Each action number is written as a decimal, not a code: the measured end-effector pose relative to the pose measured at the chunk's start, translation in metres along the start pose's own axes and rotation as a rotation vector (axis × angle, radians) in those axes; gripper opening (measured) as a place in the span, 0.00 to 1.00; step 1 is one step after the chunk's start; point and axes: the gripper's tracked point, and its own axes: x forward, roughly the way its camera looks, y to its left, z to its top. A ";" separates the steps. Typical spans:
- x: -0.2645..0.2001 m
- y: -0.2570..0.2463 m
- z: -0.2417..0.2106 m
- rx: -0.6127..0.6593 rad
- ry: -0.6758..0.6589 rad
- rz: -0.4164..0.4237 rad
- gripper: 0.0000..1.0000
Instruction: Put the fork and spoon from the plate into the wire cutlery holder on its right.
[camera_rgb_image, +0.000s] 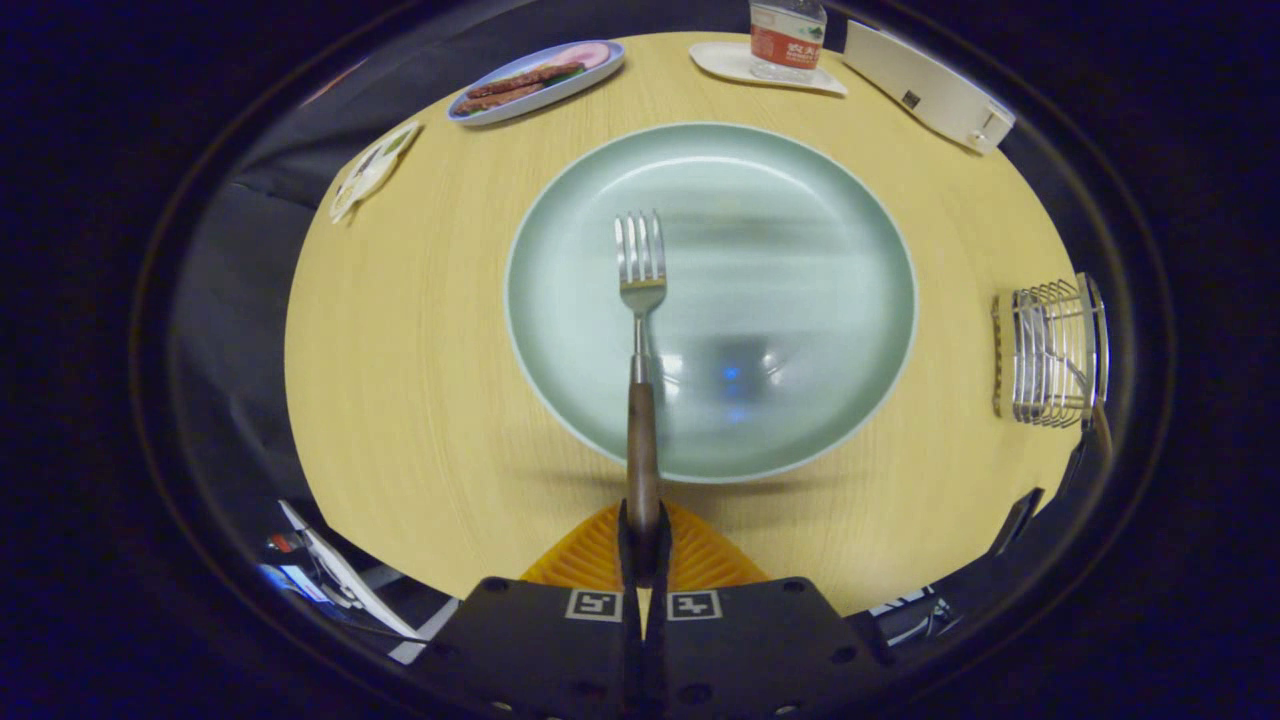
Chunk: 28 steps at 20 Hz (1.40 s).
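Fingers (643, 545) pressed together on the dark wooden handle of the fork (641, 330), pinching it from both sides near its end. Fork held straight ahead of the fingers, steel tines pointing away, out over the middle of the pale green plate (560, 200). Whether lifted or still touching the plate: cannot tell. Plate otherwise bare, shiny, with blurred reflections. Spoon not made out on the plate.

Wire cutlery holder (1052, 352) well off to the right of the plate, near the edge of the round wooden table (400, 380), standing apart from the plate with bare tabletop between. A dark handle-like piece just below the holder, too dim to identify.

Beyond the plate, at the far side of the table: an oval dish with food (537, 80) to the left, a small card or flat plate (372, 168) further left at the rim, a water bottle (787, 36) standing on a white coaster (730, 62), and a white box (928, 88) lying to the right of it. All well clear of the fork and of the stretch between plate and holder.
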 end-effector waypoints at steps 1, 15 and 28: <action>-0.005 -0.002 -0.002 -0.005 -0.001 0.013 0.01; -0.157 -0.101 -0.007 -0.014 -0.049 0.076 0.01; -0.196 -0.238 -0.032 0.045 0.098 0.002 0.01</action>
